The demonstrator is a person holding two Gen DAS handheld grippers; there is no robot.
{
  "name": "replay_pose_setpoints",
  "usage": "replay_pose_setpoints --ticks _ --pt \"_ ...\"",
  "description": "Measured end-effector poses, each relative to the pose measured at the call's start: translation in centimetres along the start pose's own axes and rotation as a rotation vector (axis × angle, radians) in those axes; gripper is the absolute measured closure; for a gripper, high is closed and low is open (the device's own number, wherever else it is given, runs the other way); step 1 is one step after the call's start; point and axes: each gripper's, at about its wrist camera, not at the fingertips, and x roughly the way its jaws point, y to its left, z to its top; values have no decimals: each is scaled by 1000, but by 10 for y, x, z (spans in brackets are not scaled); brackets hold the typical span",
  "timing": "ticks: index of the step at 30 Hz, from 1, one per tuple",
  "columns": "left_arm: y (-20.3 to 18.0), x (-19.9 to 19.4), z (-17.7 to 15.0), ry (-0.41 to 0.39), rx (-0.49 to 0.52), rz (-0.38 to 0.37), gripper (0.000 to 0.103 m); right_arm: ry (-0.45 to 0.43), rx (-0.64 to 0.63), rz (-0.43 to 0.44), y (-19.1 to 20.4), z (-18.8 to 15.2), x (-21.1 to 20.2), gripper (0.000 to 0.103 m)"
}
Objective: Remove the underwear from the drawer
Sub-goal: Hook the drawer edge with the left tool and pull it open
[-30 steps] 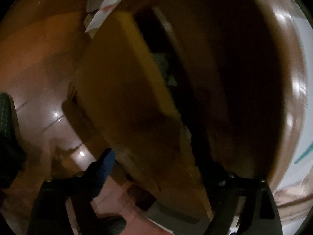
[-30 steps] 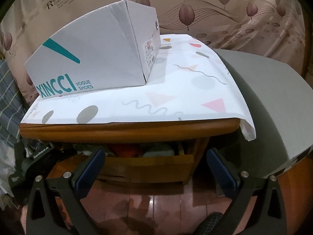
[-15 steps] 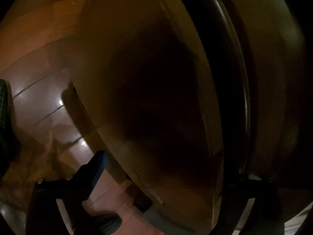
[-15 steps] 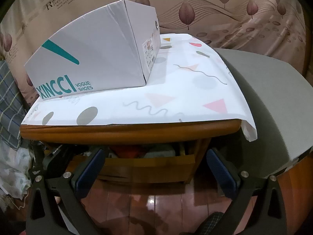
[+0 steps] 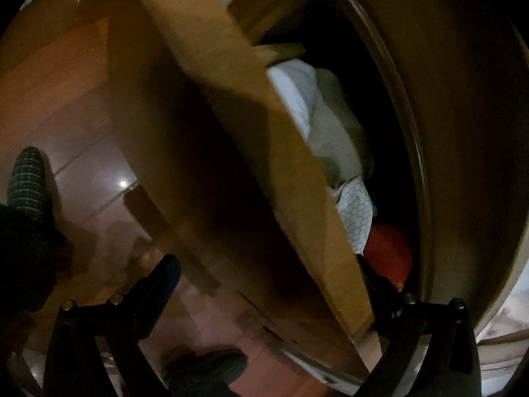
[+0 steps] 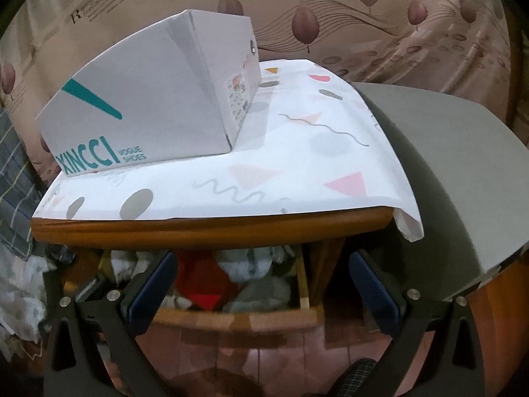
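1. In the left wrist view, a checked slipper rests on the glossy wooden floor at the far left.
2. The left gripper has its jaws spread wide. One finger is over the floor and the other lies in the drawer's gap, so they straddle the drawer front; whether a pad touches the wood cannot be told.
3. Right of the front panel, folded clothes fill the open drawer: a white piece, a grey-beige piece, a honeycomb-print piece and a red piece. Which of them is underwear cannot be told.
4. In the right wrist view, plaid cloth hangs at the left edge.
5. A white shoe box stands on a patterned sheet covering the nightstand top.
6. Below it the drawer is pulled out, holding the red piece and pale grey pieces.
7. The right gripper hangs released before the drawer, its jaws apart and empty, touching nothing.
8. A grey mattress lies at the right, before a leaf-print headboard.
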Motion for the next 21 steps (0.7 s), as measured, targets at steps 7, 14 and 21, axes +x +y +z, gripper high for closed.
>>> replay_pose_setpoints --ticks 7,14,21 --pt "8 -7 -5 6 38 21 0 12 10 -8 -7 1 3 0" --pt "13 -19 -13 26 76 43 0 15 -3 -6 -6 2 4 0" --pt "24 -49 -26 46 98 72 0 17 -4 -6 -7 0 2 0"
